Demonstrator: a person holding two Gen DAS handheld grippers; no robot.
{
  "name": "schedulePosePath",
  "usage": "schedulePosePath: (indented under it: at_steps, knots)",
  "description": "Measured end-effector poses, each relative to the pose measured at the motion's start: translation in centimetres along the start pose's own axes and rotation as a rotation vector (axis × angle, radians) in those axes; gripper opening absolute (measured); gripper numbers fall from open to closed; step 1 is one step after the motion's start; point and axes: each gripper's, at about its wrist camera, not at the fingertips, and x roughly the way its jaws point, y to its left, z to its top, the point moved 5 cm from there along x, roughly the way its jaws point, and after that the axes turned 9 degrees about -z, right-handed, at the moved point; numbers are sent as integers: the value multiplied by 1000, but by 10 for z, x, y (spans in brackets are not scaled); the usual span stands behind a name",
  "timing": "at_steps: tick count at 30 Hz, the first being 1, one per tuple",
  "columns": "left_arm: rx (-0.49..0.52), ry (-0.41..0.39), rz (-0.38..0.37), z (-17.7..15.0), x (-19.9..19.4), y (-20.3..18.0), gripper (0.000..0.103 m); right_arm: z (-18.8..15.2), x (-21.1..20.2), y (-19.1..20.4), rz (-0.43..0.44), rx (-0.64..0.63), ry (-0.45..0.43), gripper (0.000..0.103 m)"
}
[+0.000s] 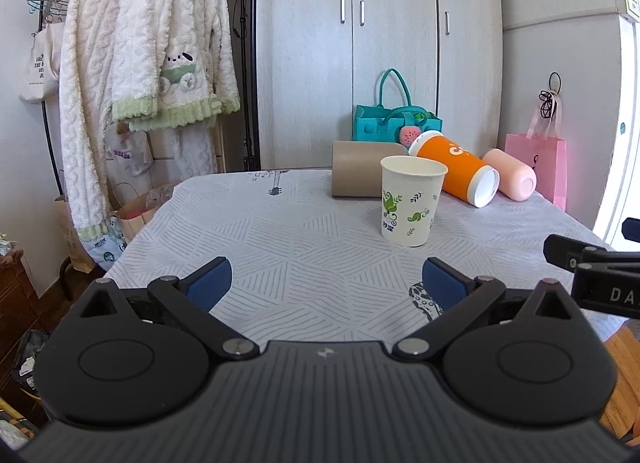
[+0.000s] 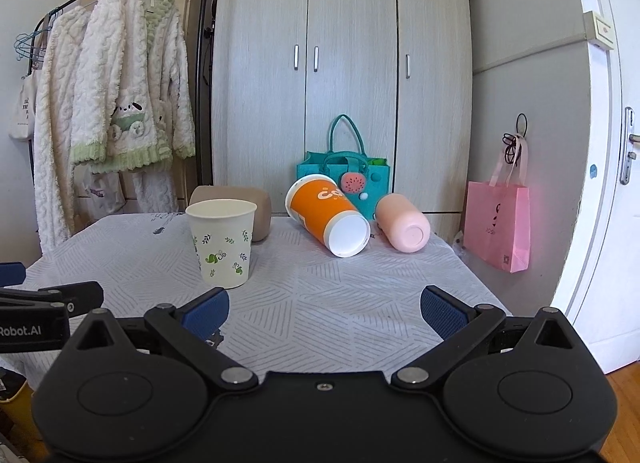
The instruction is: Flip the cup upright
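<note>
Your paper cup (image 1: pixel 412 201) (image 2: pixel 222 242) stands upright, mouth up, on the patterned worktop (image 1: pixel 280 231) (image 2: pixel 340 303), just in front of a brown cup (image 1: pixel 360 174) (image 2: pixel 256 207) lying on its side. To its right an orange cup (image 1: pixel 456 173) (image 2: pixel 328 213) and a pink cup (image 1: pixel 510 179) (image 2: pixel 402 223) also lie tipped over, near a teal bag (image 1: pixel 394 119) (image 2: pixel 346 175). Your left hand-held gripper (image 1: pixel 326 283) and right hand-held gripper (image 2: pixel 324 309) both sit spread wide and empty, short of the paper cup and not touching it.
</note>
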Motion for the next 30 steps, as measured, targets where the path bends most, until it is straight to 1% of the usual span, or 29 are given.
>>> schedulePosePath:
  at_steps: [9,13,17,23,30]
  knots:
    - [-5,-4,15,1,-2,2,103,1,-2,-2,-4,-8,-9,103]
    - [-21,-1,8,1,-3,5,103,2,-2,-3,-5,-11,-10,103]
    - [-28,3,28,2,-3,7,103,1,-2,-3,-6,-11,-8,103]
    - [-33,7,19,2,-2,8,103,1,-1,-4,-8,-12,-8,103]
    - [-16,-29,37,3,-6,6,103,0,0,-6,-10,-14,-7,103]
